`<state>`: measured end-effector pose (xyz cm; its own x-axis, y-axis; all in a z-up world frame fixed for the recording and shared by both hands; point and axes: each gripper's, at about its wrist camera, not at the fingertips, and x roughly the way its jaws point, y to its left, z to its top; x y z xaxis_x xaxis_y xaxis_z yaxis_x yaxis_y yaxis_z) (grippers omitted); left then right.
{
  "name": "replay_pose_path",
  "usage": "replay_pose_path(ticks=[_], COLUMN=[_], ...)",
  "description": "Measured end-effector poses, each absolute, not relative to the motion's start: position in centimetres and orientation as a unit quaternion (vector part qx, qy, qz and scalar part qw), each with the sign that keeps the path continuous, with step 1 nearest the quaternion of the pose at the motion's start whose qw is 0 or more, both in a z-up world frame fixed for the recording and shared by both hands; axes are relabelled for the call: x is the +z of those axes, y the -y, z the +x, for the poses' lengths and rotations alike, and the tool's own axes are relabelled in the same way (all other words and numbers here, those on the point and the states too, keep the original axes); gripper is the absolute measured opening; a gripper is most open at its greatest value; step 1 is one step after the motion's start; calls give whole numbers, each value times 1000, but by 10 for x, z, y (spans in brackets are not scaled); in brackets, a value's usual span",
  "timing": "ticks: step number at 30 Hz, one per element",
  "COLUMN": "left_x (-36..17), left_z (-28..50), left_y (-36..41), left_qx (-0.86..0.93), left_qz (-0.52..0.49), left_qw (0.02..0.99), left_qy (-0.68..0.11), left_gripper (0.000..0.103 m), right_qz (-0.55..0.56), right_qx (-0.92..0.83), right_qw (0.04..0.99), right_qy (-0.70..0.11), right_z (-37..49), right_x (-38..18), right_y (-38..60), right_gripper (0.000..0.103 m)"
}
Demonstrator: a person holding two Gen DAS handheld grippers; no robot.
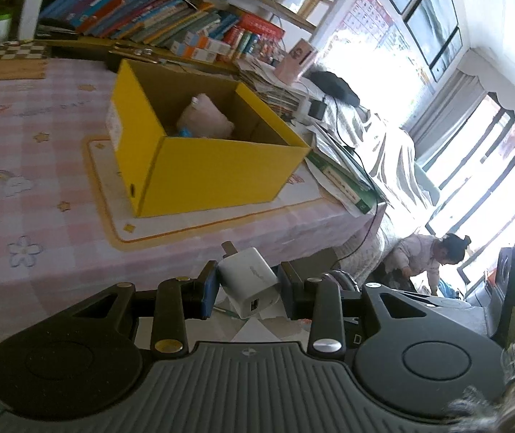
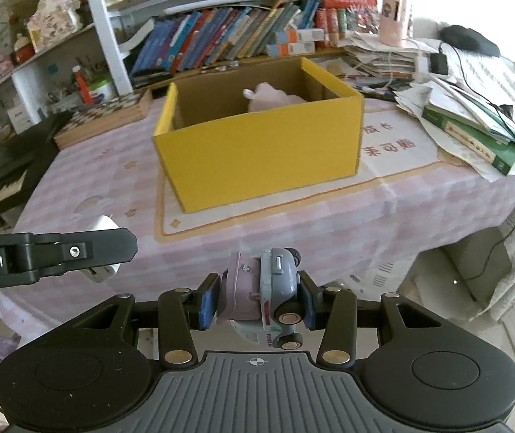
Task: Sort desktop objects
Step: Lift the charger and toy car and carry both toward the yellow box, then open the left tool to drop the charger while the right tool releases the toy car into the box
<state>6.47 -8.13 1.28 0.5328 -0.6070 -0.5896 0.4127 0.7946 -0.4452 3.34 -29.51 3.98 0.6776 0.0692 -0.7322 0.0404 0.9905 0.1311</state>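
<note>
Your left tongs (image 1: 248, 287) were closed on a white plug-in charger (image 1: 248, 281), the blue pads pressing its two sides, its metal prongs pointing toward 11 o'clock and its port facing back at the camera. In the right wrist view the same tongs (image 2: 107, 252) came in from 9 o'clock as a black arm, with the charger (image 2: 104, 249) showing white above and below it.

Your right tongs (image 2: 259, 297) were closed on a small grey-and-pink toy car (image 2: 264, 296), tipped on its side so that its wheels faced 3 o'clock and 5 o'clock; the pads gripped it from both sides.

Both tongs hung over the near edge of a table covered in a pink checked cloth (image 2: 329, 227). At 12 o'clock from the right tongs, well apart from them, an open yellow cardboard box (image 2: 257, 151) stood on a pale mat (image 2: 394, 151) on that cloth. A pink soft toy (image 2: 271, 97) lay inside the box, toward its far wall. In the left wrist view the box (image 1: 199, 176) sat at 11 o'clock, with the soft toy (image 1: 205, 115) and something blue, too hidden to identify, beside it.

Past the box, at 12 o'clock, a row of books (image 2: 221, 36) leaned on a shelf. At 2 o'clock a pile of papers and a green book (image 2: 474, 140) lay on the table's corner.
</note>
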Motion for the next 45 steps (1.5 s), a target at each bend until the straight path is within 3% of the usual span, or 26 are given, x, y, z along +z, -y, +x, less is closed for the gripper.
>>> replay_pose_path(ticks=[16, 34, 45], left_x=[14, 73, 73], left_z=[102, 150, 194], left_y=[147, 174, 177], left_qx=[-297, -249, -195], left_qz=[-123, -117, -86], left_qw=[867, 919, 940], left_qy=[-380, -282, -264], left_gripper=[33, 33, 33], right_qz=[59, 17, -27], right_qx=[13, 88, 138], right_qw=[914, 948, 949], right_qy=[-402, -307, -282], right_z=[71, 143, 195], right_x=[41, 92, 100], right_y=[355, 380, 371], right_gripper=[44, 44, 44])
